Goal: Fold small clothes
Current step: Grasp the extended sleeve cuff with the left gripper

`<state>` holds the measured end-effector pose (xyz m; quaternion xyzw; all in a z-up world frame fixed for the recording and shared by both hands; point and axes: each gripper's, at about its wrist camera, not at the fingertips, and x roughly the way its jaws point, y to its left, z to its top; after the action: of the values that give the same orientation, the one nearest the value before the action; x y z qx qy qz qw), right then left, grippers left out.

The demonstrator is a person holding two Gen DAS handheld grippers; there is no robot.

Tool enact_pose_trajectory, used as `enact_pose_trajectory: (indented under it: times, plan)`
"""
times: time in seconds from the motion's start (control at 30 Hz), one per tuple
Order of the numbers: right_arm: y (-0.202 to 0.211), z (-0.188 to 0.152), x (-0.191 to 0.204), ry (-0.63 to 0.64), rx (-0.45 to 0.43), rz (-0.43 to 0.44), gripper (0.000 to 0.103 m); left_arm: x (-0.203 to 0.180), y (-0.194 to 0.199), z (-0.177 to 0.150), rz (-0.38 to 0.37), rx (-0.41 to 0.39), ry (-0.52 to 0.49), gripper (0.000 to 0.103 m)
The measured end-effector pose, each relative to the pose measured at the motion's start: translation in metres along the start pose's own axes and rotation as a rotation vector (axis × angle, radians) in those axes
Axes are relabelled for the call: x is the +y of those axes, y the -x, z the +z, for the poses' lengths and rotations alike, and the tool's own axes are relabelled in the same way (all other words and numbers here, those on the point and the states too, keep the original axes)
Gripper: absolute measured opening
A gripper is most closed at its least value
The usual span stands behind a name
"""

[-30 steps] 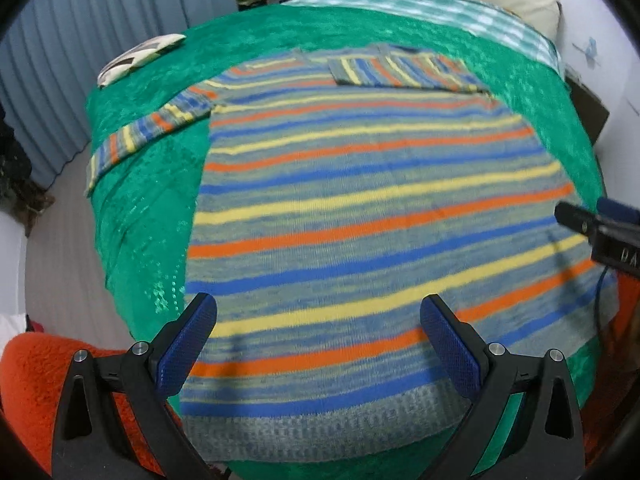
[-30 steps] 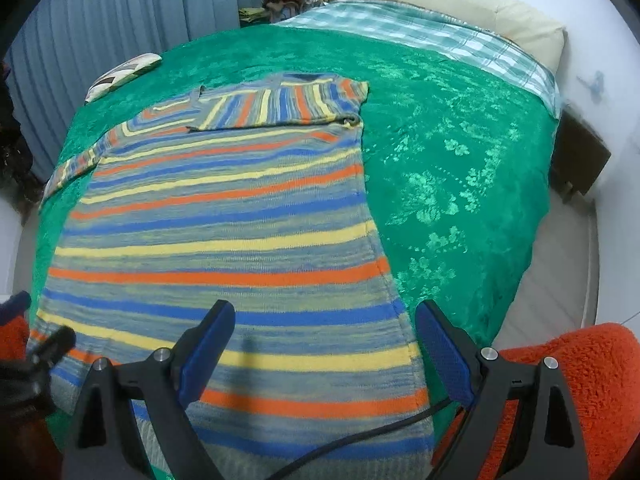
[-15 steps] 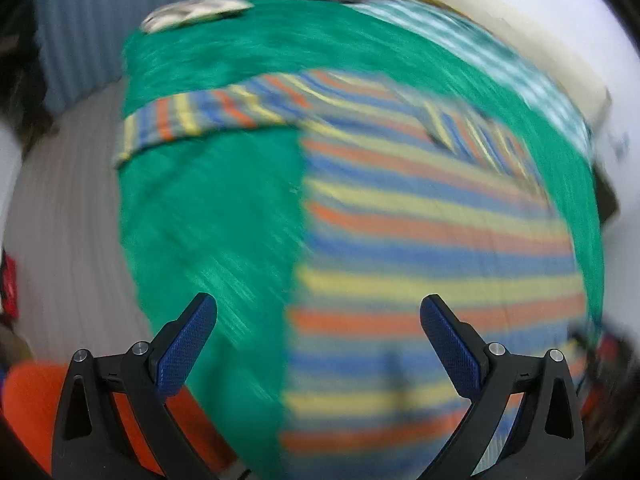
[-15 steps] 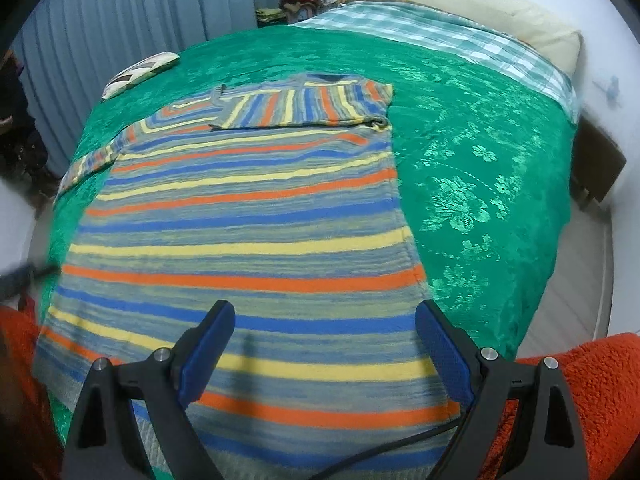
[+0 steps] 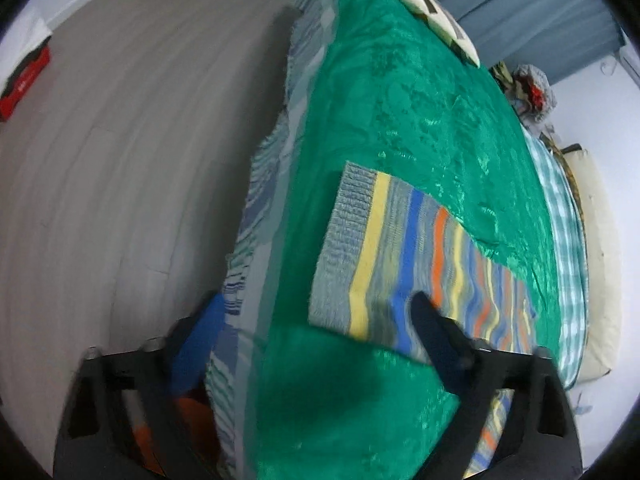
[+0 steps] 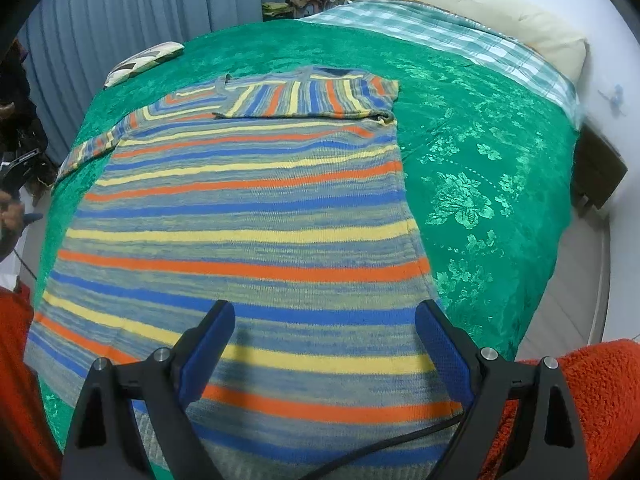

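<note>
A striped knit sweater point(image 6: 248, 216) in blue, yellow, orange and grey lies flat on the green bedspread point(image 6: 480, 168). Its right sleeve point(image 6: 308, 98) is folded across the chest. Its left sleeve point(image 5: 404, 256) stretches out flat toward the bed's left edge, grey cuff point(image 5: 344, 248) outermost. My left gripper point(image 5: 316, 324) is open and empty, hovering just above that sleeve near the bed edge. My right gripper point(image 6: 324, 328) is open and empty, above the sweater's hem. The left gripper also shows small at the far left of the right wrist view point(image 6: 16, 168).
The bed's left edge drops to grey floor point(image 5: 120, 160). A patterned cushion point(image 6: 144, 62) lies at the far left corner. A checked sheet point(image 6: 440, 28) and cream pillow point(image 6: 480, 4) lie at the head. An orange fluffy cloth point(image 6: 580, 392) lies at near right. A cable point(image 6: 380, 444) crosses the hem.
My left gripper swung left from over the sweater's body to the outstretched left sleeve at the bed edge. My right gripper moved slightly forward over the hem. Both stayed open.
</note>
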<state>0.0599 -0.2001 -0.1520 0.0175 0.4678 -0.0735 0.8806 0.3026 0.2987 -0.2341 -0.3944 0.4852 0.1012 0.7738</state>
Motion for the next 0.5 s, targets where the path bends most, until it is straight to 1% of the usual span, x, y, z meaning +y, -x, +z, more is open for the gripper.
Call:
enact_pose_trajectory:
  times: [0.03, 0.07, 0.1, 0.13, 0.17, 0.23, 0.3, 0.33, 0.37, 0.4, 0.43, 0.47, 0.5]
  plan:
    - [-0.001, 0.0, 0.001, 0.006, 0.003, -0.002, 0.091, -0.001, -0.003, 0.0, -0.009, 0.009, 0.005, 0.061]
    - [-0.001, 0.0, 0.002, 0.01, 0.004, -0.003, 0.091, -0.002, -0.006, 0.001, -0.042, 0.016, 0.01, 0.039]
    - [-0.002, 0.0, 0.003, 0.012, 0.004, -0.003, 0.091, -0.006, -0.004, 0.002, -0.051, 0.011, 0.002, 0.03]
    - [-0.002, 0.0, 0.004, 0.013, 0.003, -0.004, 0.091, -0.011, -0.001, 0.002, -0.026, -0.004, -0.02, 0.019]
    - [-0.002, 0.0, 0.005, 0.013, 0.001, -0.004, 0.091, -0.02, 0.007, 0.002, 0.018, -0.037, -0.068, 0.008]
    - [-0.001, 0.001, 0.006, 0.013, -0.004, -0.001, 0.091, -0.039, 0.021, 0.001, 0.074, -0.068, -0.159, 0.005]
    - [0.001, 0.002, 0.006, 0.01, -0.01, 0.01, 0.091, -0.075, 0.041, -0.003, 0.161, -0.12, -0.305, 0.005]
    - [0.002, 0.002, 0.006, 0.007, -0.014, 0.02, 0.091, -0.091, 0.047, -0.008, 0.198, -0.138, -0.362, 0.005]
    - [0.003, 0.003, 0.007, 0.005, -0.016, 0.028, 0.091, -0.119, 0.056, -0.014, 0.245, -0.163, -0.455, 0.005]
    - [0.003, 0.003, 0.007, 0.004, -0.016, 0.036, 0.091, -0.143, 0.061, -0.018, 0.273, -0.179, -0.528, 0.005]
    - [0.003, 0.004, 0.006, 0.0, -0.015, 0.049, 0.091, -0.174, 0.065, -0.026, 0.309, -0.191, -0.615, 0.005]
    - [0.003, 0.004, 0.006, -0.002, -0.013, 0.056, 0.091, -0.197, 0.069, -0.034, 0.315, -0.199, -0.668, 0.006]
    - [0.004, 0.005, 0.005, -0.004, -0.013, 0.066, 0.091, -0.221, 0.073, -0.041, 0.297, -0.203, -0.71, 0.006]
